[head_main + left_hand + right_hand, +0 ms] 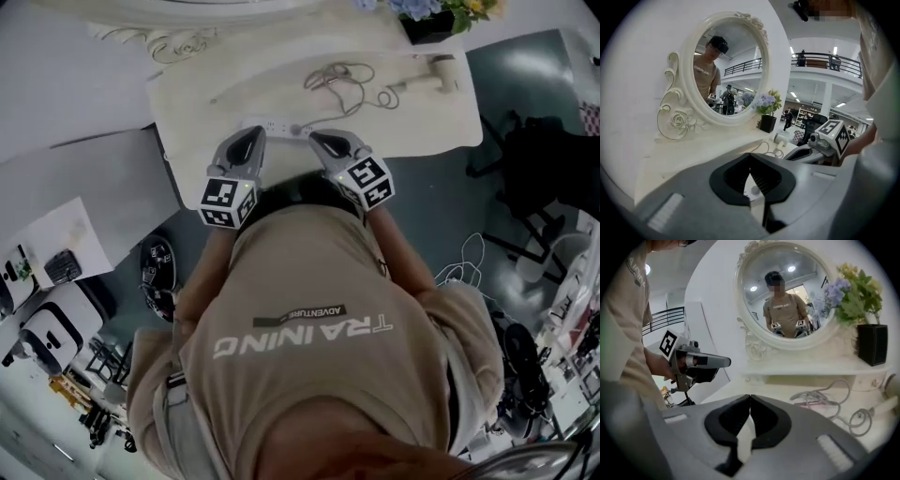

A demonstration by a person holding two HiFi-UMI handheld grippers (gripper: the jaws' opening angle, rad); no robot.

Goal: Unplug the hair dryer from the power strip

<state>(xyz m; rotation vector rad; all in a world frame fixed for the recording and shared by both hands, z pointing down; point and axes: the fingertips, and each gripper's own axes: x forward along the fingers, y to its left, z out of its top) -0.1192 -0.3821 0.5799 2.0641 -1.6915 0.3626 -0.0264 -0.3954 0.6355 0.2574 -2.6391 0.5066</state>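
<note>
A white power strip [274, 125] lies at the near edge of the white vanity top [206, 103], with a grey plug in it on its right side. The grey cord [339, 78] coils toward the white hair dryer [433, 73] at the far right. My left gripper [251, 137] hovers just short of the strip's left part, jaws shut and empty. The right gripper [321, 140] hangs near the strip's right end, also shut on nothing. In the left gripper view the gripper [750, 157] is shut above the strip [755, 190]. In the right gripper view the gripper [750, 397] is closed, with the cord [825, 397] ahead.
An oval white-framed mirror [787, 296] stands at the back of the vanity. A black pot of flowers [872, 345] sits back right. A black chair [539, 169] and floor clutter lie to the right; white boards [84, 187] lean at the left.
</note>
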